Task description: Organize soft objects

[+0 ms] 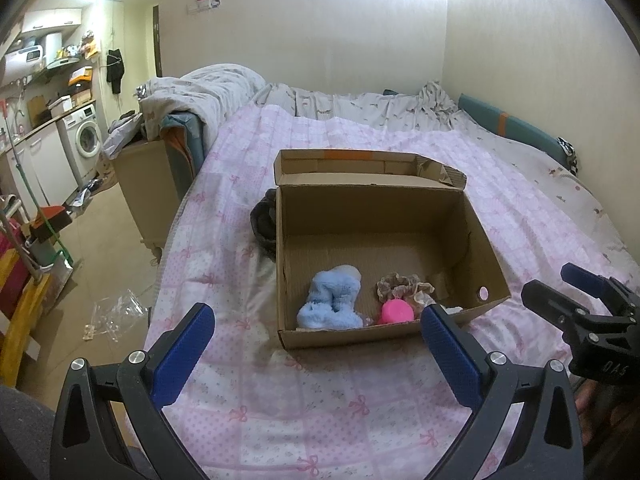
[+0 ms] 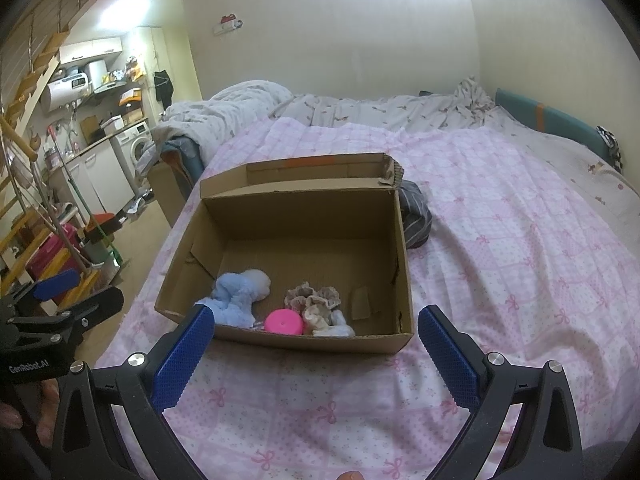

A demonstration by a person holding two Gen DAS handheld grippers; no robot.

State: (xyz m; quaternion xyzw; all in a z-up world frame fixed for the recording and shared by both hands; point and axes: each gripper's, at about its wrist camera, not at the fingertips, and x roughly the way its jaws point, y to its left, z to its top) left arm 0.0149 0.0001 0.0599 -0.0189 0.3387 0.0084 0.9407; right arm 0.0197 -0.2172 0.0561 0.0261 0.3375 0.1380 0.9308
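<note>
An open cardboard box [image 1: 344,338] sits on the pink quilt, its lid folded back. Inside, near the front wall, lie a fluffy blue item [image 1: 332,302], a beige scrunchie [image 1: 404,286] and a pink round object [image 1: 396,312]. The right wrist view shows the box [image 2: 312,344] with the blue item [image 2: 240,296], scrunchie [image 2: 312,298], pink object [image 2: 284,322] and a small pale cloth [image 2: 334,328]. A dark striped cloth [image 2: 416,216] lies on the quilt against the box's far side wall [image 1: 264,220]. My left gripper [image 1: 318,322] and right gripper [image 2: 316,324] hover open and empty before the box.
The bed's pink bow-print quilt [image 1: 320,400] spreads around the box, with a grey duvet [image 1: 224,88] bunched at the back. The bed's left edge drops to a cluttered floor [image 1: 108,312]. A washing machine [image 1: 86,136] stands far left. A teal panel [image 1: 516,128] lines the right wall.
</note>
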